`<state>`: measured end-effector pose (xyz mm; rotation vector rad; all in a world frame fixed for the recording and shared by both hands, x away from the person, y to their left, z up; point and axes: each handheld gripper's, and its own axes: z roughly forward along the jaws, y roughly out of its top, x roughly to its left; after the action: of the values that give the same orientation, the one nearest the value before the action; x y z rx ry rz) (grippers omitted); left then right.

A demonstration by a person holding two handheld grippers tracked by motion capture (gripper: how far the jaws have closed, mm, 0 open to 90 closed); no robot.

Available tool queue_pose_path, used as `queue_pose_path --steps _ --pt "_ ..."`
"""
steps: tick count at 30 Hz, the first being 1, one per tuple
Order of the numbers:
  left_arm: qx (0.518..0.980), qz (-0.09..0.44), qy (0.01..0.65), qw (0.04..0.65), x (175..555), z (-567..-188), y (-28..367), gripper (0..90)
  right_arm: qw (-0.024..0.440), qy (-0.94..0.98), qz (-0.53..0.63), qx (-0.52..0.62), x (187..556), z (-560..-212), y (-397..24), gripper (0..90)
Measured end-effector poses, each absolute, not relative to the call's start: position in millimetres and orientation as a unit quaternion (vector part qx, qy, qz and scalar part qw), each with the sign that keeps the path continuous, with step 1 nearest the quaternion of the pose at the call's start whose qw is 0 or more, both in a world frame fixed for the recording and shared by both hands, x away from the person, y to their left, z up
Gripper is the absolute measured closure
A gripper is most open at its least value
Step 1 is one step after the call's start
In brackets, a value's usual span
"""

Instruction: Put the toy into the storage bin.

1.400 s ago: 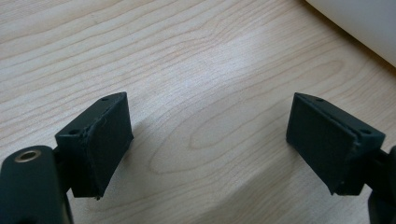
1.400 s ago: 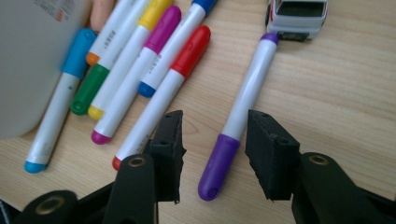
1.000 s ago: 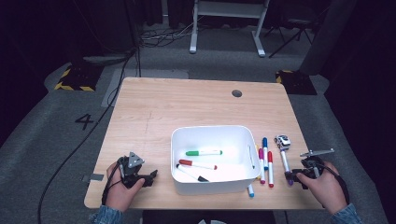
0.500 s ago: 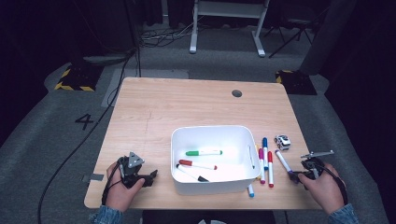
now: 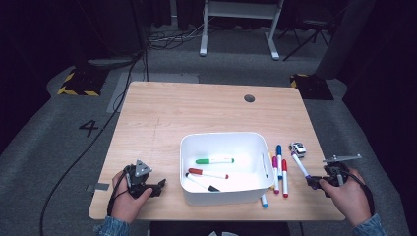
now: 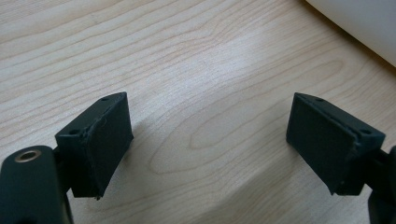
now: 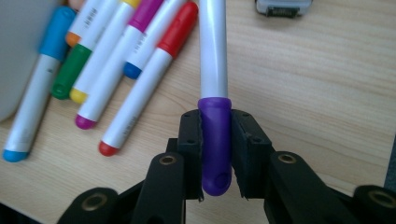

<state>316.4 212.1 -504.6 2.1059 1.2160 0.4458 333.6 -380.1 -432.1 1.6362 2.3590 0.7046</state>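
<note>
A white marker with a purple cap (image 7: pixel 213 70) points away from my right gripper (image 7: pixel 215 154), which is shut on the cap end. In the high view this purple marker (image 5: pixel 301 167) slants up-left from the right gripper (image 5: pixel 315 183) near the table's front right. My left gripper (image 6: pixel 210 144) is open over bare wood with nothing between its fingers. From above, the left gripper (image 5: pixel 160 186) rests at the front left, pointing toward the white bin (image 5: pixel 221 135). The bin holds a green marker (image 5: pixel 214 160), a red one (image 5: pixel 206 173) and a black one (image 5: pixel 199 183).
Several markers (image 5: pixel 280 169) lie side by side between the bin and my right hand; the same row of markers (image 7: pixel 112 70) is left of the held one. A small white-and-grey object (image 5: pixel 296 148) sits just beyond them. The wooden table (image 5: pixel 196 108) has a cable hole (image 5: pixel 249 98) at the back.
The right gripper has shut on the purple marker's cap and lifted slightly, so the marker now slants up off the table. The left hand has stayed put.
</note>
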Motion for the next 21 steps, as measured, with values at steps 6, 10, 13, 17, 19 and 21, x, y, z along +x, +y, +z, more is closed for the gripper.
queue_pose_path --steps 6,10,13,17,19,21 --pt "0.805 0.170 0.464 0.328 316.4 -504.6 212.2 14.5 0.094 0.796 0.254 0.541 330.8 -413.9 -375.7 75.0" --pt "0.805 0.170 0.464 0.328 316.4 -504.6 212.2 14.5 0.089 0.798 0.270 0.532 328.7 -398.2 -370.4 75.0" --pt "0.805 0.170 0.464 0.329 316.7 -504.6 212.4 14.5 0.085 0.798 0.279 0.528 327.7 -387.1 -366.7 75.0" --pt "0.806 0.168 0.464 0.328 316.7 -504.4 212.5 14.6 0.080 0.799 0.296 0.517 326.7 -373.5 -361.6 75.0" --pt "0.805 0.167 0.464 0.330 316.6 -504.8 212.1 14.5 0.081 0.802 0.299 0.510 326.7 -366.5 -358.3 75.0" --pt "0.805 0.169 0.464 0.329 316.5 -504.7 212.1 14.6 0.082 0.806 0.305 0.500 327.0 -359.6 -354.4 75.0"
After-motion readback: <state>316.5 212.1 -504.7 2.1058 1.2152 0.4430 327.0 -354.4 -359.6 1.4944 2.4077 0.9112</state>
